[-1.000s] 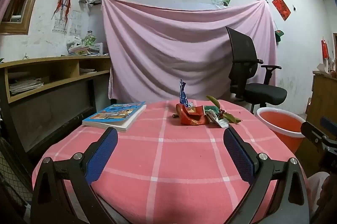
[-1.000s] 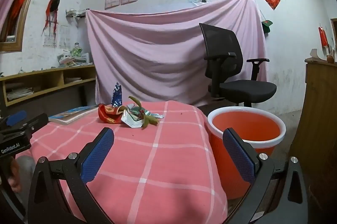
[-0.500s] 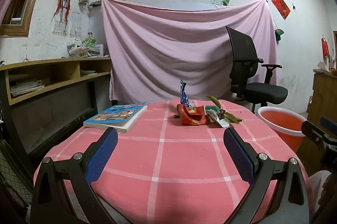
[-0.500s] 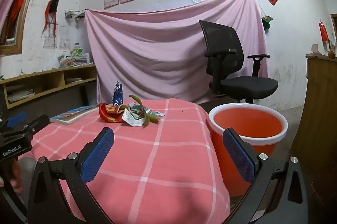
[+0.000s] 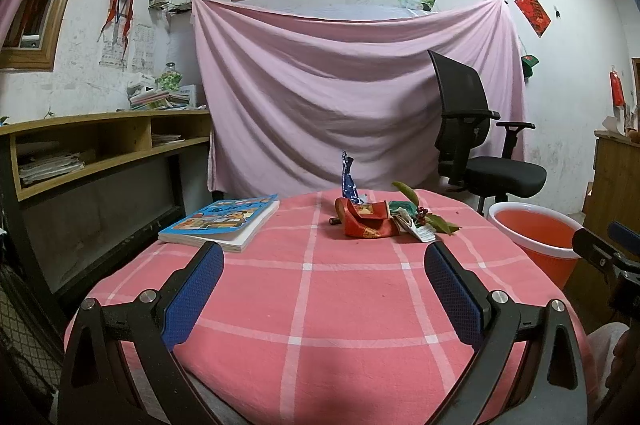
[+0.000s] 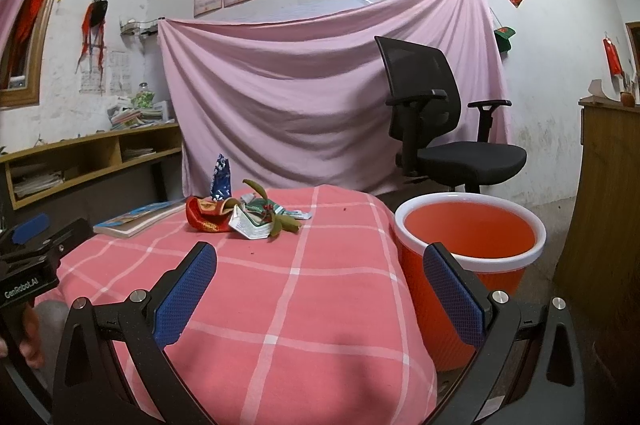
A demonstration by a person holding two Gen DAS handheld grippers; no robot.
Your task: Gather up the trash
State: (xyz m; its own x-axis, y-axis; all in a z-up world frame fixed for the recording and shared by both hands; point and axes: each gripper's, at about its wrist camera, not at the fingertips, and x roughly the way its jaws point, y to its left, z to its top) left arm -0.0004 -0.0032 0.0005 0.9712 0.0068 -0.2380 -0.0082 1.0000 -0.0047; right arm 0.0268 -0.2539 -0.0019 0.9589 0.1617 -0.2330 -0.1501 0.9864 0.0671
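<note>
Trash pile [image 5: 384, 221] sits far on the table [image 5: 320, 305], bucket [image 6: 472, 249] waiting right, so left gripper [image 5: 324, 285] and right gripper [image 6: 320, 285] hover wide, empty, near

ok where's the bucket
On the floor right of the table: the bucket shows at right in both views, in front of the chair.

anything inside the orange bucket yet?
The orange plastic bucket with a white rim beside the table shows only bare orange inner wall from the right wrist view. Its bottom is hidden below the rim, so its contents cannot be confirmed.
</note>
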